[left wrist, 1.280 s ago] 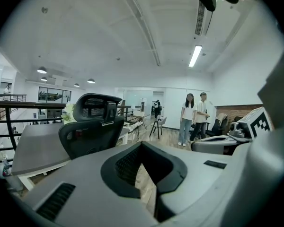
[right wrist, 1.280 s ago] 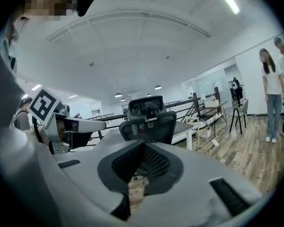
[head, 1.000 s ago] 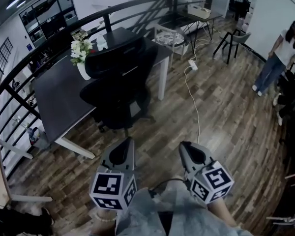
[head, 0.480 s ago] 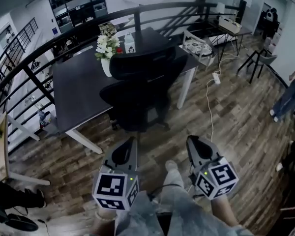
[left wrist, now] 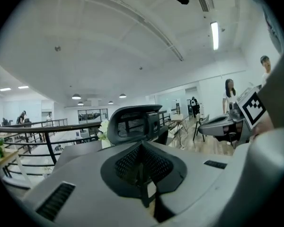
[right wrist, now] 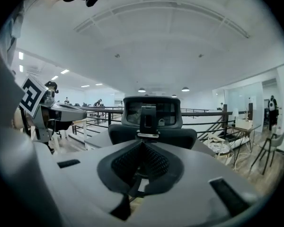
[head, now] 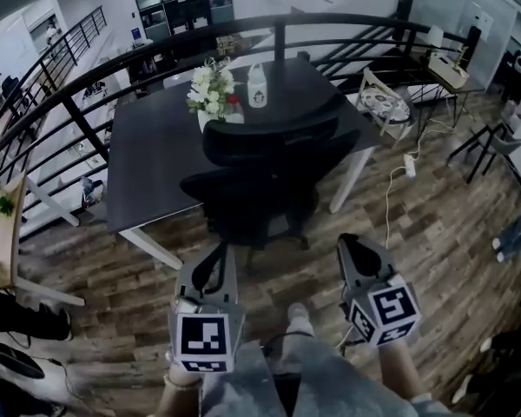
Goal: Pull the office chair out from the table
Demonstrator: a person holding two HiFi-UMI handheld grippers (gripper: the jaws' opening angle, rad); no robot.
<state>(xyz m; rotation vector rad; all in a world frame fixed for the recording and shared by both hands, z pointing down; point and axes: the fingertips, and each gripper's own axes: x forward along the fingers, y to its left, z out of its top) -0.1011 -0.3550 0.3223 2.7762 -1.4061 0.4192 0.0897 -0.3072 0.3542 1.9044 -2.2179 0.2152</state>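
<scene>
left gripper (left wrist: 142, 151) jaws together with nothing between; office chair (left wrist: 135, 122) ahead, at the table (left wrist: 76, 149).

left gripper (head: 215, 250): grey moulded shell, tapered forward; dark meshed lining inside; cube with black-and-white square markers at the rear.
right gripper (head: 353, 242): same grey shell, lining and marker cube.
clothing: light grey trousers (head: 330, 382) and a pale shoe (head: 297, 317) are worn.

There is one office chair (head: 260, 168), one dark worktop (head: 152, 159), one vase of flowers (head: 213, 94) and one bottle (head: 257, 85). Two grippers are in view, the left gripper (head: 215, 252) and the right gripper (head: 351, 243) (each bearing one marker cube). Further off there is one white-framed chair (head: 384, 104), one power strip (head: 408, 165) and one cable (head: 387, 207).
</scene>
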